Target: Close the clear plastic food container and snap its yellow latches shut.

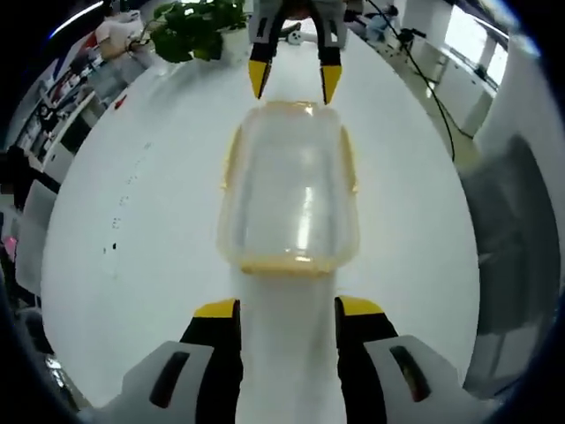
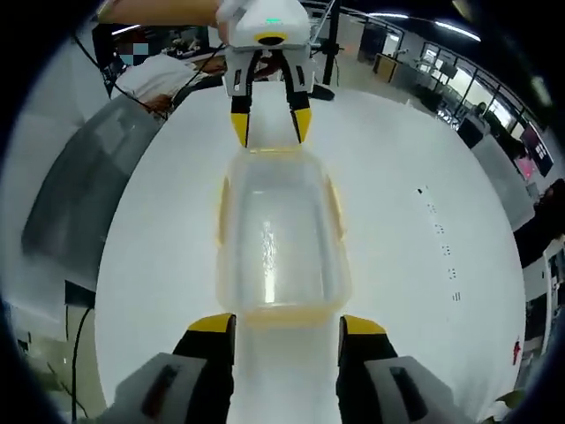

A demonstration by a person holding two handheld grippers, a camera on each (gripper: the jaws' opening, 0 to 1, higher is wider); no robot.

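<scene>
White round table (image 1: 132, 230), office beyond: potted plant (image 1: 196, 26) at the far edge in the left gripper view, cables and desks behind.

Clear plastic food container (image 1: 290, 190) sits in the middle of the table, long axis running between the two grippers. Lid appears to be down on the base; yellow latches (image 1: 231, 159) visible along the long sides and at both short ends. Cannot tell from either view whether any latch is snapped home or just hanging.

Left gripper (image 1: 287, 309): jaws spread, yellow tips either side of the near short end, near it but apart from it, nothing held. Same gripper seen from across in the right gripper view (image 2: 269, 119), jaws parted at the far end of the container.

Right gripper (image 2: 287, 325): jaws spread likewise, flanking its own end, nothing pinched. Seen opposite in the left gripper view (image 1: 294, 78).

Judged step: both ends lined up, latching not yet begun.

Risks:
- Container is light on a smooth top; pressing one end latch alone would likely slide it away. Opposing gripper needs to brace.
- If the lid is not fully seated, a latch may skip over the rim.
- Pushing a tip on the clear lid instead of the latch could flex it and pop a corner.
</scene>
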